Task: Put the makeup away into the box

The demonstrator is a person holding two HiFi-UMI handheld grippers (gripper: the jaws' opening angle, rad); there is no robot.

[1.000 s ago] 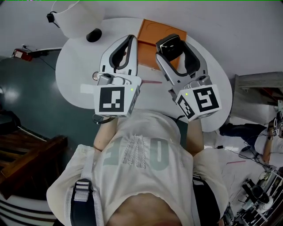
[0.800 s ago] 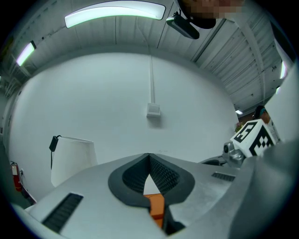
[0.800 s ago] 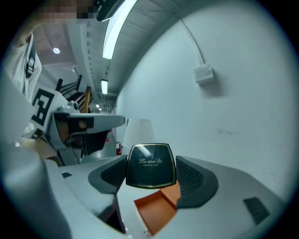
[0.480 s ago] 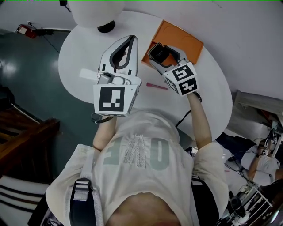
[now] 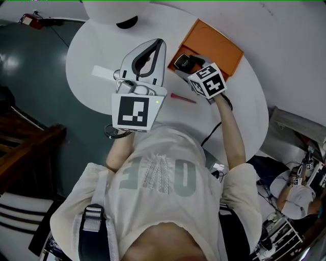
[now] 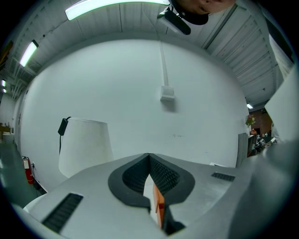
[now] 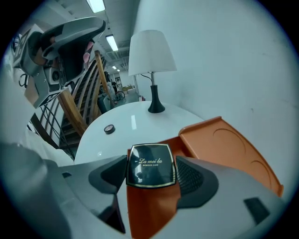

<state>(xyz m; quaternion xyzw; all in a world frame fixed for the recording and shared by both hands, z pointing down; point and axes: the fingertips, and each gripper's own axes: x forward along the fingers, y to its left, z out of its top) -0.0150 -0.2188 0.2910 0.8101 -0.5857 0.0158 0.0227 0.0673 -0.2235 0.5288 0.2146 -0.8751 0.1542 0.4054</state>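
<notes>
Right gripper [image 5: 184,62] [image 7: 150,172] has its jaws narrowed onto a black square powder compact [image 5: 182,61] [image 7: 150,165], one dark pad against each side of the case. The lid with its gold border and script faces that gripper's camera. The compact sits over the near part of the open orange box [image 5: 220,48] [image 7: 226,151]; whether it touches the box floor cannot be told. The box lies at the far right of the round white table [image 5: 89,48] [image 7: 121,121], close to the wall.

The left gripper [image 5: 159,43] [image 6: 149,157] is raised beside it with its jaw tips brought together and nothing between them. It points at the white wall and the white lampshade [image 6: 84,144]. A sliver of orange shows through the slit below its pads.

A thin pink stick [image 5: 182,98] lies on the table near the person, just beside the right gripper. A white strip [image 5: 102,72] [image 7: 134,122] lies further left. A small round dark object [image 7: 109,129] rests near the table's left edge. The lamp [image 5: 117,10] [image 7: 150,53] stands at the far rim.
</notes>
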